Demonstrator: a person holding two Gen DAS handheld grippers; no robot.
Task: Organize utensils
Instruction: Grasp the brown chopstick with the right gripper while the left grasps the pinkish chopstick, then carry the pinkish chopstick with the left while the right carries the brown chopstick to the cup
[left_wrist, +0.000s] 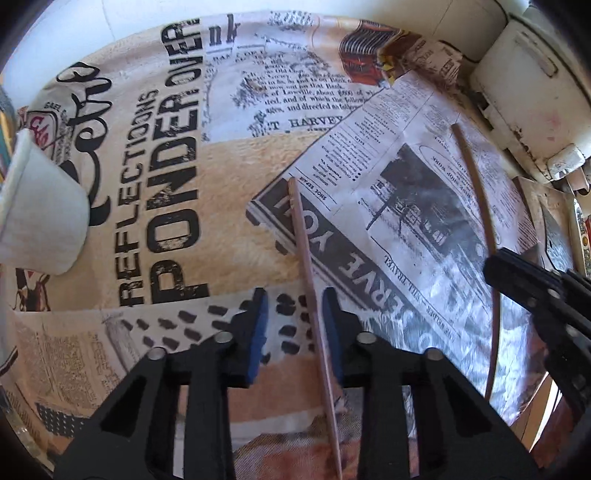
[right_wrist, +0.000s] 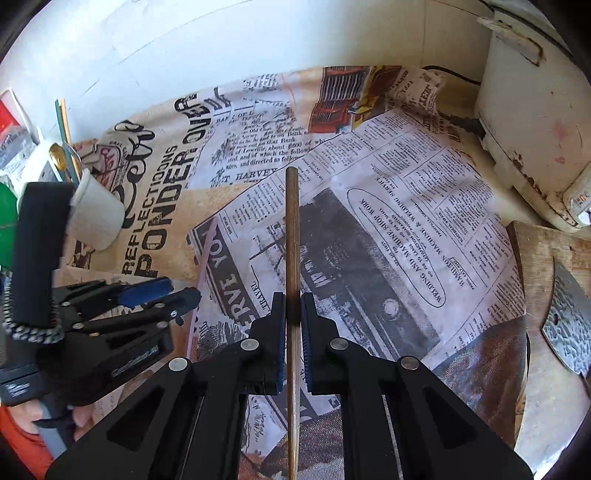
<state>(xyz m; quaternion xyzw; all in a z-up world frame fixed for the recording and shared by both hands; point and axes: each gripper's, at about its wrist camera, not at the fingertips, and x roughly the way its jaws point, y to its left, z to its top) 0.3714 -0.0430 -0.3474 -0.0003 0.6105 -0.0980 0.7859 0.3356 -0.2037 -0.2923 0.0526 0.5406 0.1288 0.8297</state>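
Two chopsticks lie on the surface, well apart. Left chopstick sits between the left claw pads; right chopstick between the right claw pads. Cup at far left. Rice cooker far right; cutting board with cleaver near right.

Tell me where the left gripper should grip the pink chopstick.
Mid-shaft, from above, fingers astride its width. The pink chopstick lies flat on the tablecloth along the left gripper axis, already between its open jaws, close to one pad, so probably centre first.
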